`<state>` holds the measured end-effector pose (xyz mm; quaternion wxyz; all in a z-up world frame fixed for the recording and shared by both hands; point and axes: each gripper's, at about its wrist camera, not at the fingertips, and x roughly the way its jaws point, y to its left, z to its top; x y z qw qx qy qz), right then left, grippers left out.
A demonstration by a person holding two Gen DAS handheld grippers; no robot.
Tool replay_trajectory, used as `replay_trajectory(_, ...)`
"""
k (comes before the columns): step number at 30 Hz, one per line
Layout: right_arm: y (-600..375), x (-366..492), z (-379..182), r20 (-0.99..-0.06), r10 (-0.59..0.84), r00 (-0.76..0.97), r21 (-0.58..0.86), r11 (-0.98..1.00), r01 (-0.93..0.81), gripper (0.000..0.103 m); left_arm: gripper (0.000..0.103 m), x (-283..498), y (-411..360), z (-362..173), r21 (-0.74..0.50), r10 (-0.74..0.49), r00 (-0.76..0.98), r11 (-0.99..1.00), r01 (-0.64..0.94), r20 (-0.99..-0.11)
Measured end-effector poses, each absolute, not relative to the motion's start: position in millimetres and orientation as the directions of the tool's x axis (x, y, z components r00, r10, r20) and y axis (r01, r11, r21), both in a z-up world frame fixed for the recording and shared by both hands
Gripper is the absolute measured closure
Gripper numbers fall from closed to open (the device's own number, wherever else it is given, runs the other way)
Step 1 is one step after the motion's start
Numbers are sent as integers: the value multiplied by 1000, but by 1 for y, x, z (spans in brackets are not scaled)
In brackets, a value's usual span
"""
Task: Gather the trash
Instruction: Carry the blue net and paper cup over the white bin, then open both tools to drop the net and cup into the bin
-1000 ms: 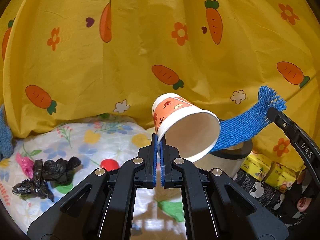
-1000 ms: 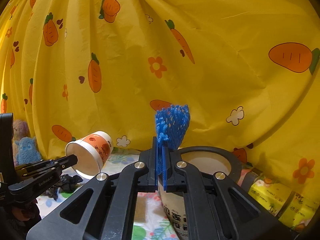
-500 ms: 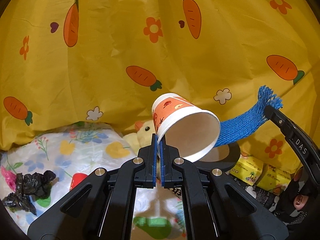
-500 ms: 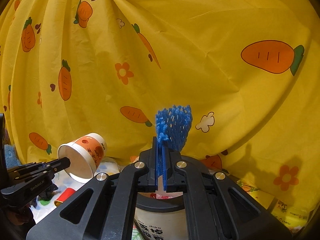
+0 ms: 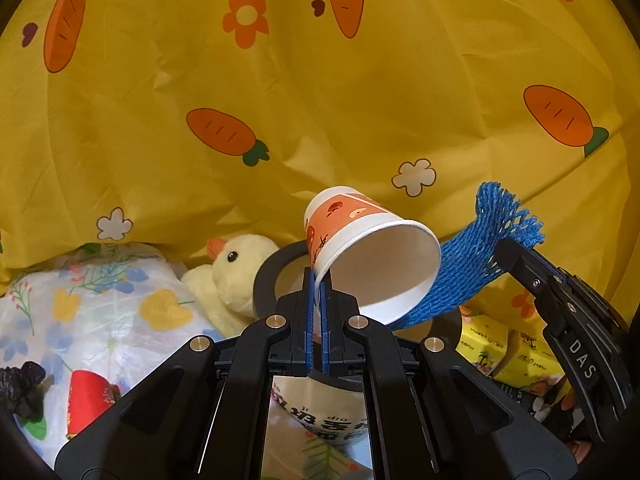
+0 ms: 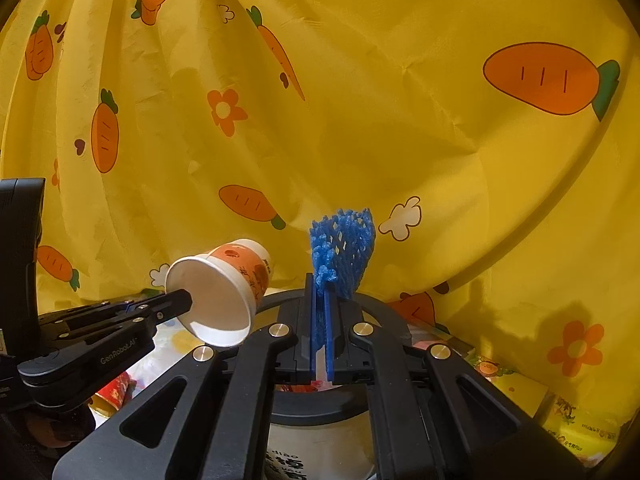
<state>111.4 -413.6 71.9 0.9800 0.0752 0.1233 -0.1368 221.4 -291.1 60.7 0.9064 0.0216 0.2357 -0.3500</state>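
Left wrist: paper cup (image 5: 372, 256) in gripper (image 5: 318, 280)

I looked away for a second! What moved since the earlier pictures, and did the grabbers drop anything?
Both grabbers swung over toward the black-rimmed bin, which now sits right under them. The plush duck came into sight, and the black bag scraps slid off to the left edge. Nothing was dropped: the left gripper still pinches the paper cup by its rim, and the right gripper still clamps the blue foam net.

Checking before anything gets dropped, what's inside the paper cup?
The paper cup, pinched by its rim in the left gripper, lies tipped sideways; the white interior in view looks empty. Its deepest part stays hidden.
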Motion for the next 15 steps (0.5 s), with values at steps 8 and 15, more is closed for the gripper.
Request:
replay_trajectory(8, -420, 126, 58, -299, -237, 925, 126, 951, 284, 99, 101, 233, -311, 40, -147, -646, 603, 730, 668, -467)
replay_trajectory(15, -424, 136, 51, -320, -205, 925, 148, 953, 263, 99, 101, 237, -314, 33, -163, -655, 585, 720, 674, -478)
